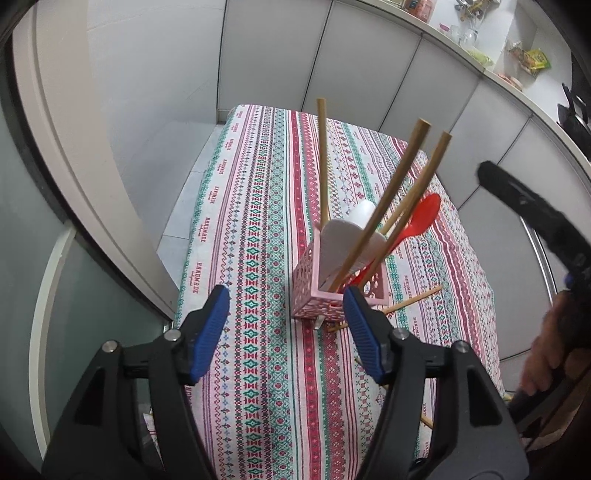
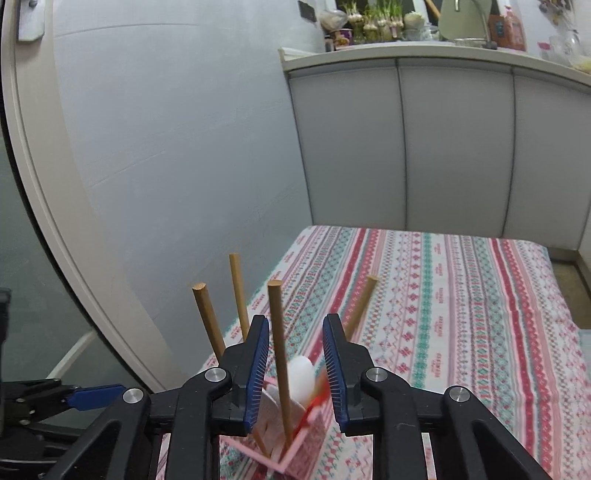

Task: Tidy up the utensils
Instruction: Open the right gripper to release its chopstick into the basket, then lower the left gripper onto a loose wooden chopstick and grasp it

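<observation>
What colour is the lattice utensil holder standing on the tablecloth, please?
Pink; the utensil holder shows best in the left wrist view.

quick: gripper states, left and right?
Left gripper: open, empty, short of the pink holder.
Right gripper: open, straddling a wooden stick, not clamped.

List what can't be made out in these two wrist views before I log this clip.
- Chopstick on the cloth, left wrist view: the pink holder and the left gripper cover its ends.
- Holder's base, right wrist view: behind the right gripper and cut off by the bottom edge.
- Red spoon, right wrist view: blurred, mostly hidden.
- Counter items: too small to identify.
</observation>
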A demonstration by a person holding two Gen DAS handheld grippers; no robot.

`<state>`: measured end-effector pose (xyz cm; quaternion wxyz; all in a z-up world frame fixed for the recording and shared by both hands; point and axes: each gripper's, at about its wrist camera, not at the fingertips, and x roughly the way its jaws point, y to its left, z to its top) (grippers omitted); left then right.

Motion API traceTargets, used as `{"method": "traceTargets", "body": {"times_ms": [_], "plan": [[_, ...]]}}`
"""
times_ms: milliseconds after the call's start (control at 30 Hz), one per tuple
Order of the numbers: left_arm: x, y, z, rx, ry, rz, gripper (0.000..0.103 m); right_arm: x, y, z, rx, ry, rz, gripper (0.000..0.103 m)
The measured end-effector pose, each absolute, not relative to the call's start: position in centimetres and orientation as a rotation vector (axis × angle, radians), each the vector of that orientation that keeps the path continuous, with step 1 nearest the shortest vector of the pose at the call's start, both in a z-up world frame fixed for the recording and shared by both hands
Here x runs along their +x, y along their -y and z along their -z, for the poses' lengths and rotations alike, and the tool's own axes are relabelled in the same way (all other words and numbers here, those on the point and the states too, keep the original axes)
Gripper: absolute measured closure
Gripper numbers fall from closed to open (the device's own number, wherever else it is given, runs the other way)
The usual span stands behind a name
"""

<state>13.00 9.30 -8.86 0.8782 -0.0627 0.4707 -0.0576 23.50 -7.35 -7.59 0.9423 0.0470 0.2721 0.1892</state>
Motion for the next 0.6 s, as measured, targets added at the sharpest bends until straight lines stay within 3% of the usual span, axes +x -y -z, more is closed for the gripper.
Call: {"method": "traceTargets", "body": {"times_ms": [300, 400, 600], "plan": [[11.5, -6.7, 9.5, -0.018, -0.999, 0.147, 0.032, 20.9, 12.1, 7.2, 0.109, -0.672, -0.31, 0.066], [11.0, -5.7, 10.1, 0.017, -1.02, 0.156, 0.026, 20.0, 13.8, 7.9, 0.129, -0.737, -0.283, 0.058], [10.5, -3.9, 12.6, 0.051, -1.127, 0.182, 0.026, 19.2, 16.6, 10.6, 0.171, -0.904, -0.241, 0.042]]}}
